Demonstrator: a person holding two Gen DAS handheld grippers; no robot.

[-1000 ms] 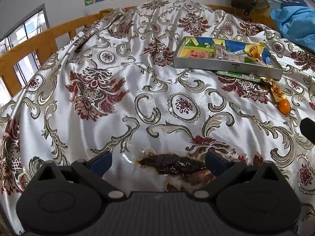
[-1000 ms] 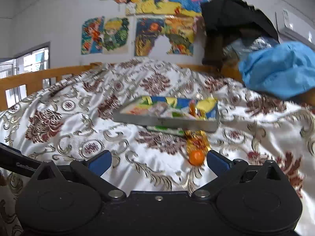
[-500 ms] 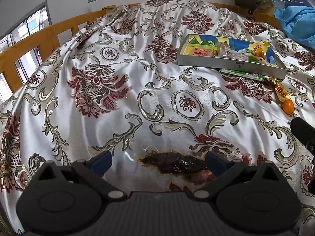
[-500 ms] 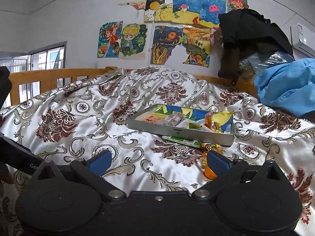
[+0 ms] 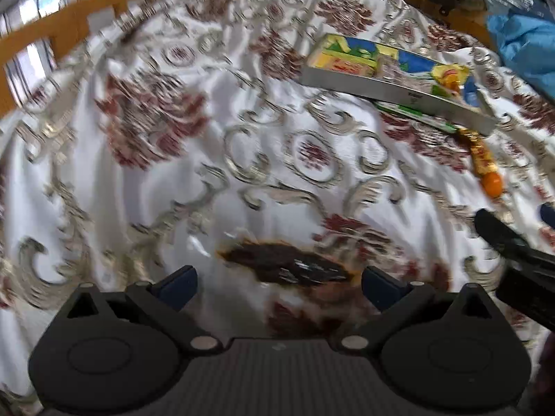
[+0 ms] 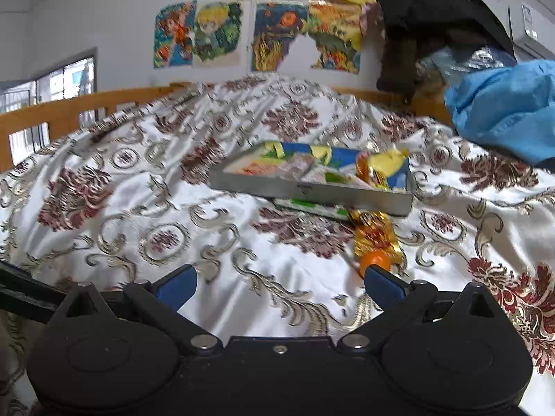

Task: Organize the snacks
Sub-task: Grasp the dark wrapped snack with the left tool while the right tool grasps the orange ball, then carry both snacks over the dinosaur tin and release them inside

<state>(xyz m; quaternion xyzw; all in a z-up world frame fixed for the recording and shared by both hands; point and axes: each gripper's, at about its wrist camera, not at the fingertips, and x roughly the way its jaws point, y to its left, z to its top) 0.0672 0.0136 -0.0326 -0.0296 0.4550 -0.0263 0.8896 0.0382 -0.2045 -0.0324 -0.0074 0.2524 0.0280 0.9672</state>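
A dark brown snack in a clear wrapper point(image 5: 288, 265) lies on the patterned cloth between the open fingers of my left gripper point(image 5: 279, 282). A metal tin point(image 5: 395, 88) holding several snacks sits far right; it also shows in the right wrist view point(image 6: 312, 190). A green packet point(image 6: 312, 208) lies against its front wall. A gold wrapper point(image 6: 376, 234) and a small orange point(image 6: 374, 261) lie in front of the tin. My right gripper point(image 6: 279, 282) is open and empty, its right finger next to the orange. Its body shows in the left wrist view point(image 5: 513, 246).
A wooden rail point(image 6: 69, 107) runs along the left and back edges. A blue cloth bundle point(image 6: 506, 111) and a dark garment point(image 6: 426, 27) sit at the back right. Posters point(image 6: 260, 34) hang on the wall.
The left view has tilted and blurred, with the dark snack still between the fingers. The right gripper has moved forward toward the orange and gold wrapper.
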